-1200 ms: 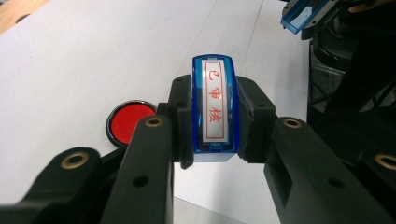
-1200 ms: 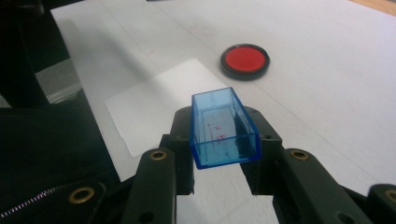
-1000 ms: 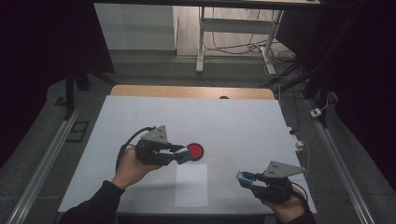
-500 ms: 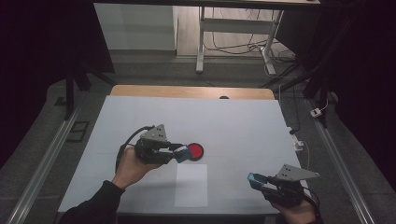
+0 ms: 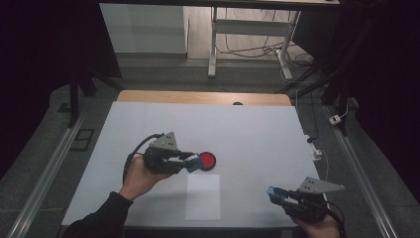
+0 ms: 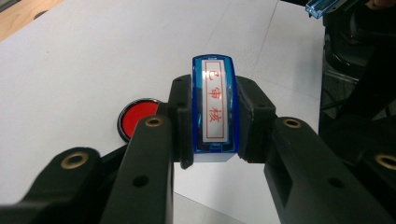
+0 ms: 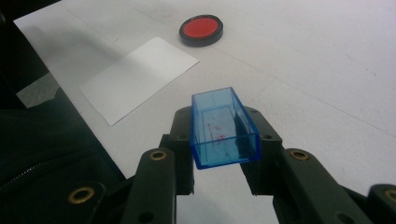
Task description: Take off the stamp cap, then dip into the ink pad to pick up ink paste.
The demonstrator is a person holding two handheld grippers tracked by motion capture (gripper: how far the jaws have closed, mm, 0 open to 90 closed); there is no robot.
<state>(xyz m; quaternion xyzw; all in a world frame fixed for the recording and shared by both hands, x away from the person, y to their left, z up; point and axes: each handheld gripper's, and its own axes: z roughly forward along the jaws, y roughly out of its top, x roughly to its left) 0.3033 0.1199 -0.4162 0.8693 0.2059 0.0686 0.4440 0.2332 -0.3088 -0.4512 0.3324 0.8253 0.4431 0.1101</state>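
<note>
The left gripper is clamped tight on a blue rubber stamp, its jaws pressing both long sides so the labelled back with its red characters faces the camera riding on it. That grip keeps the printing face pointing away, toward the round red ink pad, which sits open on the white table right at the stamp's nose; the stamp looks poised there to be inked. The right gripper is likewise shut, on the stamp's clear blue cap, held hollow and tilted above the near right corner of the table, well apart from the other hand. Parking it there seems sensible: the cap stays out of the way yet ready to go back on. A white sheet of paper lies flat between the two hands, just near of the ink pad, likely where the impression is meant to land
</note>
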